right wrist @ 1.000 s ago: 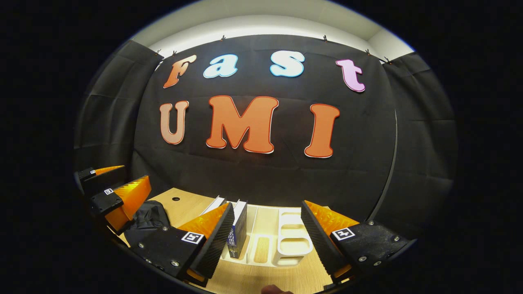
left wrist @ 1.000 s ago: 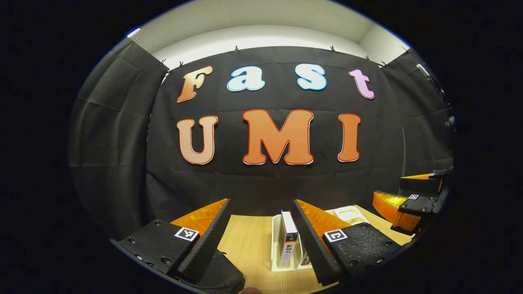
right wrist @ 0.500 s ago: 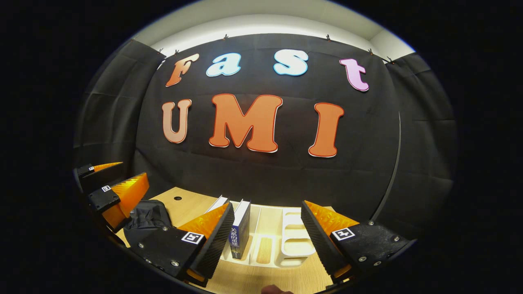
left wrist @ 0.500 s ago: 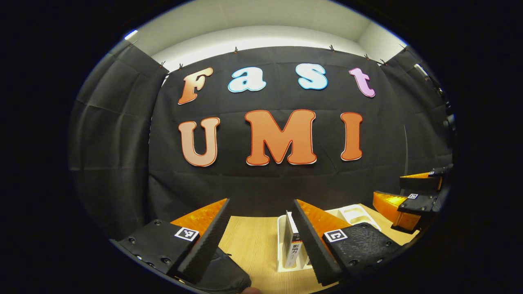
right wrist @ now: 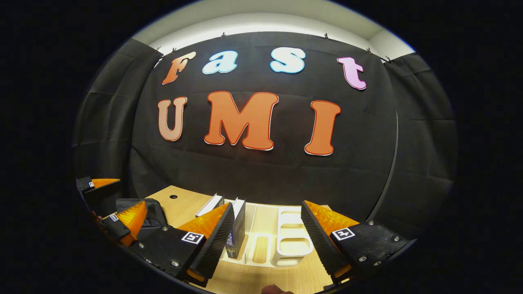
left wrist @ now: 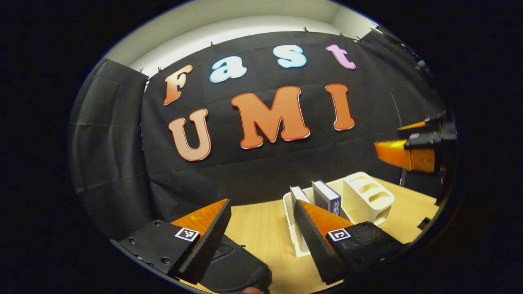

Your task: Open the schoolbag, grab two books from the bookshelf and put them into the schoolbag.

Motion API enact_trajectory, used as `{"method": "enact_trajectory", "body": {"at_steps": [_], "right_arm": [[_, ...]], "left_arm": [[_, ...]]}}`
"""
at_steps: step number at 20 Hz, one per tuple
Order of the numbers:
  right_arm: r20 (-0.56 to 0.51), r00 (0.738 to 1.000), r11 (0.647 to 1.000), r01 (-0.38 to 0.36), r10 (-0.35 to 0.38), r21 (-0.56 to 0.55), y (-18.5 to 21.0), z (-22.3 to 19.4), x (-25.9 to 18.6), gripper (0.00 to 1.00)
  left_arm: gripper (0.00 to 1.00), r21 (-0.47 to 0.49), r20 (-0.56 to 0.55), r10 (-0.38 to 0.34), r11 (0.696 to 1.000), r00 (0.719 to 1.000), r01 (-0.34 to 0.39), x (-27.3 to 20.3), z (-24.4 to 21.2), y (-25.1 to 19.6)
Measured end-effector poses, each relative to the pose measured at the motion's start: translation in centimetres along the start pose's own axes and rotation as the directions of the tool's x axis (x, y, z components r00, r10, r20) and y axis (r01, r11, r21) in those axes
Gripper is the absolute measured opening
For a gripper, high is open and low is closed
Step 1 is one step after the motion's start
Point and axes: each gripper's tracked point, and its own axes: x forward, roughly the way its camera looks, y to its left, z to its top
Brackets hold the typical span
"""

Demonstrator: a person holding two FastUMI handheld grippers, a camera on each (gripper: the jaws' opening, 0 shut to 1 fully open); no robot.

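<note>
On the pale wood bench point(right wrist: 261, 281), before the black cloth wall, a white bookshelf point(right wrist: 292, 249) holds two upright books point(right wrist: 236, 228). Left of it lies the black schoolbag point(left wrist: 239, 269). Both hand-held grippers, left point(left wrist: 261, 241) and right point(right wrist: 265, 241), hover released.

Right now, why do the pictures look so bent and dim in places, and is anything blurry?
Left gripper view: the fisheye lens bows the wooden table edge and the scene sits tilted; the books stay sharp, the schoolbag lies in shade. Right gripper view: the same curving, a bright strip of light along the ceiling, a soft sheen on the white bookshelf, no visible blur.
</note>
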Motion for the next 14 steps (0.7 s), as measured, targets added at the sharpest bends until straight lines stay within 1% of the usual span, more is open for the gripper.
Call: {"method": "enact_trajectory", "body": {"at_steps": [3, 7, 11, 14], "right_arm": [[-0.012, 0.999, 0.999, 0.032, -0.032, -0.005, -0.1, -0.2, -0.1, 0.98], [-0.050, 0.995, 0.997, 0.084, -0.083, 0.000, 0.4, -1.1, -0.6, 0.98], [-0.055, 0.988, 0.989, 0.146, -0.147, -0.030, 0.9, -1.3, -1.0, 0.98], [-0.066, 0.983, 0.984, 0.170, -0.173, -0.046, 1.2, -1.5, -1.2, 0.98]], "left_arm": [[0.99, 0.044, -0.113, -0.025, 0.999, 0.993, 0.030, 0.1, -5.1, 0.4], [0.99, 0.117, -0.192, -0.053, 0.990, 0.980, 0.076, -0.2, -10.2, 1.4], [0.99, 0.202, -0.247, -0.082, 0.970, 0.965, 0.134, -0.3, -15.0, 2.4], [0.99, 0.252, -0.306, -0.091, 0.952, 0.948, 0.172, -0.3, -18.9, 2.9]]}}
